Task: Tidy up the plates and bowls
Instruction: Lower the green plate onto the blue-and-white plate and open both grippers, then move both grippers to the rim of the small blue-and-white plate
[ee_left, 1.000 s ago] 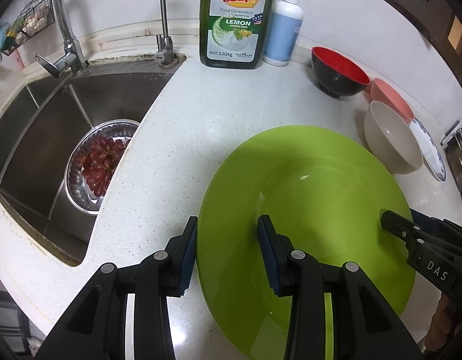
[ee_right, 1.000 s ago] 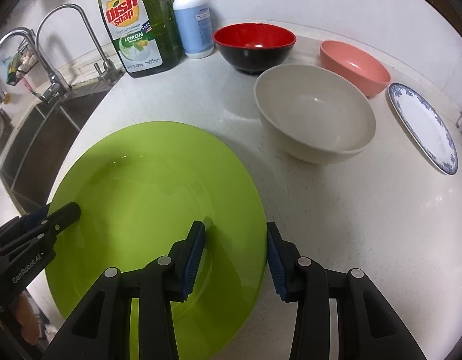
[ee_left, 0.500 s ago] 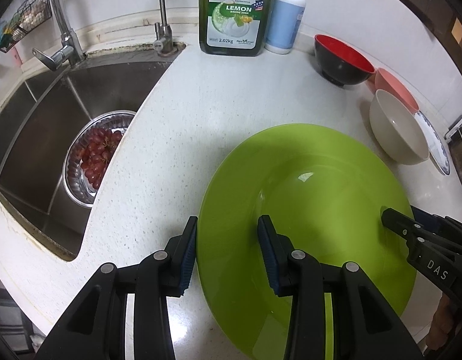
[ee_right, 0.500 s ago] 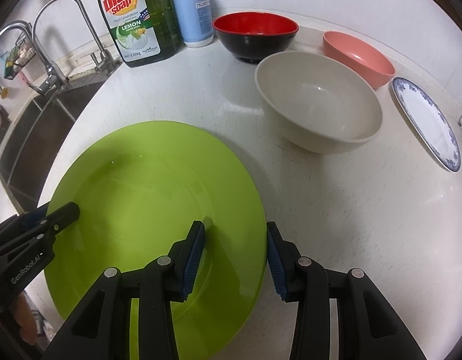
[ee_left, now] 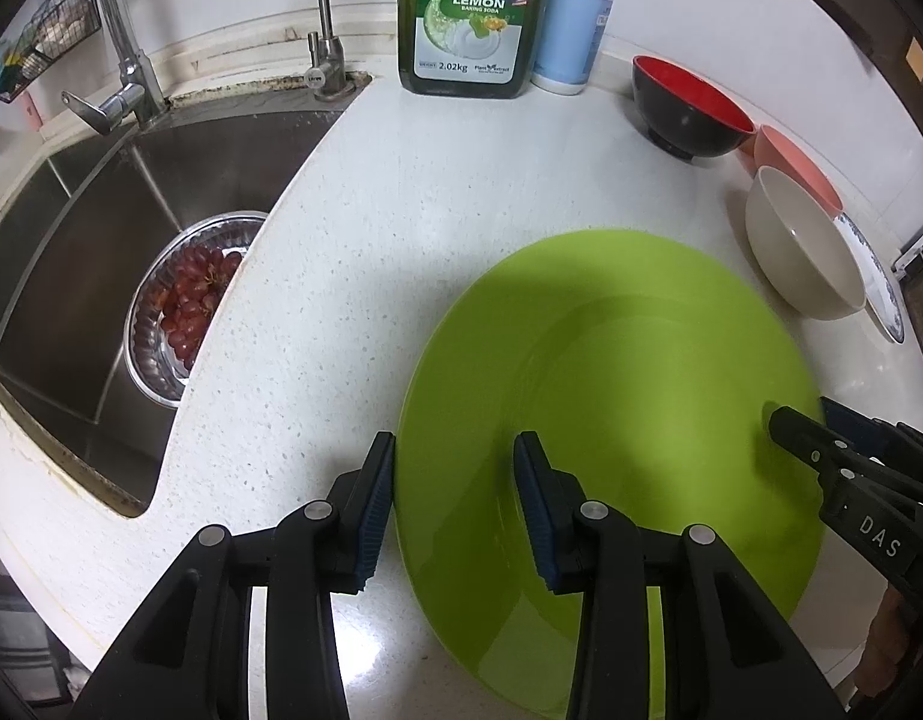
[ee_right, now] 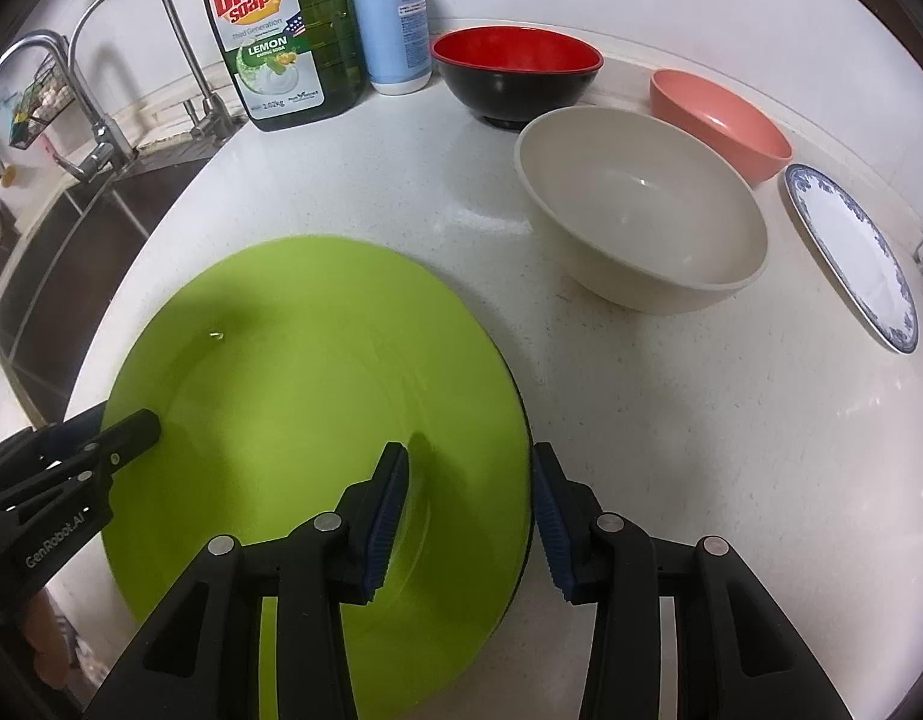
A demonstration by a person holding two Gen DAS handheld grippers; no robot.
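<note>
Both tongs straddle the green plate (ee_left: 611, 396), one at each side of its rim. The left tongs (ee_left: 454, 501) have one finger outside the rim and one over the plate's face; the right tongs (ee_right: 470, 516) mirror this on the opposite edge. Each pair stands spread with a clear gap to the rim, so neither is clamped yet. Whether the plate rests flat on the desk (ee_right: 671, 420) or is slightly raised is hard to tell from these angles.

Little of the sorting looks done. Ahead of the right tongs the cream bowl (ee_right: 641, 228), the red bowl (ee_right: 515, 69) and the pink bowl (ee_right: 719, 120) each sit apart, unstacked, and the blue-rimmed plate (ee_right: 851, 252) lies alone off to the right. Stacking the bowls and pairing the plates is still to do.
</note>
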